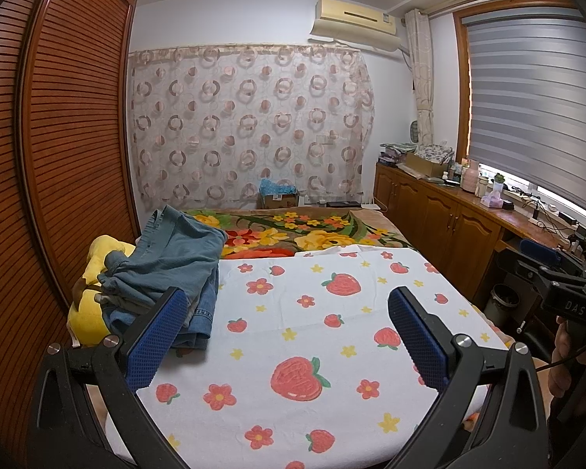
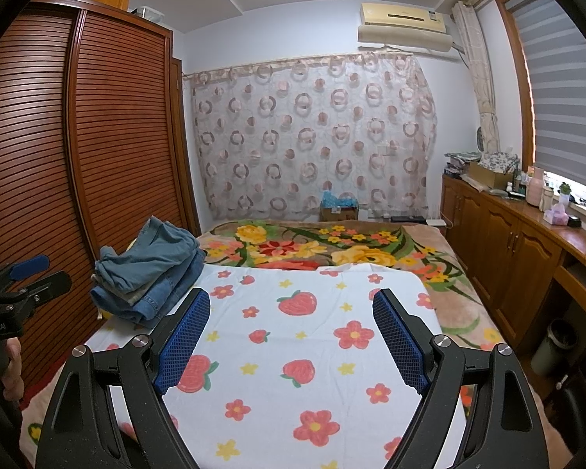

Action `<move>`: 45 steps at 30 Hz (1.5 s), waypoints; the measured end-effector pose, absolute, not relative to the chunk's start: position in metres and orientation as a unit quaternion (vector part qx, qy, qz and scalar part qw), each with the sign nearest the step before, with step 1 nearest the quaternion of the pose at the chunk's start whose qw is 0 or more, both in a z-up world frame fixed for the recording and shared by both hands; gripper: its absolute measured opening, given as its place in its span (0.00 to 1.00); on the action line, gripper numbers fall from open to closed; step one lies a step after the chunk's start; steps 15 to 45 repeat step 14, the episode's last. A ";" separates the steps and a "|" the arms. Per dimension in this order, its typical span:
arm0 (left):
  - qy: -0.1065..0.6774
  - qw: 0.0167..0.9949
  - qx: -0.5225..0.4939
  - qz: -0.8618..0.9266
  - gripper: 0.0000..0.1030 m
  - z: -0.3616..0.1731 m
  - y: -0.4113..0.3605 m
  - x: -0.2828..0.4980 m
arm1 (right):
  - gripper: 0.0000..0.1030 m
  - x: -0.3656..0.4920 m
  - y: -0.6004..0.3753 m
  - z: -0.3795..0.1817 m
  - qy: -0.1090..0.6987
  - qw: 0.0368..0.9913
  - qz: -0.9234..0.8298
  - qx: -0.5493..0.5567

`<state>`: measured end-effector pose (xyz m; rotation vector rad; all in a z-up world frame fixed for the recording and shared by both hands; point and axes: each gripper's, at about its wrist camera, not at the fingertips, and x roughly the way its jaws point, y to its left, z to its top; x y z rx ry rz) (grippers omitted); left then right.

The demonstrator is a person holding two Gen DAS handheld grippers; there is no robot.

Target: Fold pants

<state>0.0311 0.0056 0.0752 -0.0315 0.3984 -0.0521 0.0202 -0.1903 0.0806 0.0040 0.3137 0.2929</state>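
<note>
A stack of folded pants [image 1: 168, 262] [image 2: 148, 273], blue denim with a lighter teal pair on top, lies at the left edge of the bed. It partly rests on a yellow plush toy [image 1: 90, 312]. My left gripper [image 1: 287, 295] hovers open over the strawberry-print white cloth [image 1: 312, 351], its left blue pad [image 1: 160, 336] overlapping the stack's near corner in the picture. My right gripper [image 2: 291, 296] is also open above the cloth [image 2: 312, 351], nothing between its fingers, with the stack off to its left.
A floral blanket [image 2: 332, 250] covers the far half of the bed. A slatted wooden wardrobe [image 2: 58, 156] runs along the left. Wooden cabinets [image 2: 508, 242] with cluttered tops line the right wall, and a bin [image 2: 554, 348] stands below. A hand holds the other gripper's black body [image 1: 558, 293].
</note>
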 end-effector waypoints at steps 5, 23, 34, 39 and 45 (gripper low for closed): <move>0.198 0.980 -0.015 -0.026 1.00 0.075 0.006 0.032 | 0.84 0.020 -0.190 0.080 0.155 0.977 0.146 0.001; 0.198 0.980 -0.016 -0.026 1.00 0.075 0.006 0.032 | 0.84 0.021 -0.190 0.080 0.158 0.977 0.145 0.001; 0.198 0.980 -0.016 -0.026 1.00 0.075 0.006 0.032 | 0.84 0.021 -0.190 0.080 0.158 0.977 0.145 0.001; 0.198 0.980 -0.016 -0.026 1.00 0.075 0.006 0.032 | 0.84 0.021 -0.190 0.080 0.158 0.977 0.145 0.001; 0.198 0.980 -0.016 -0.026 1.00 0.075 0.006 0.032 | 0.84 0.021 -0.190 0.080 0.158 0.977 0.145 0.001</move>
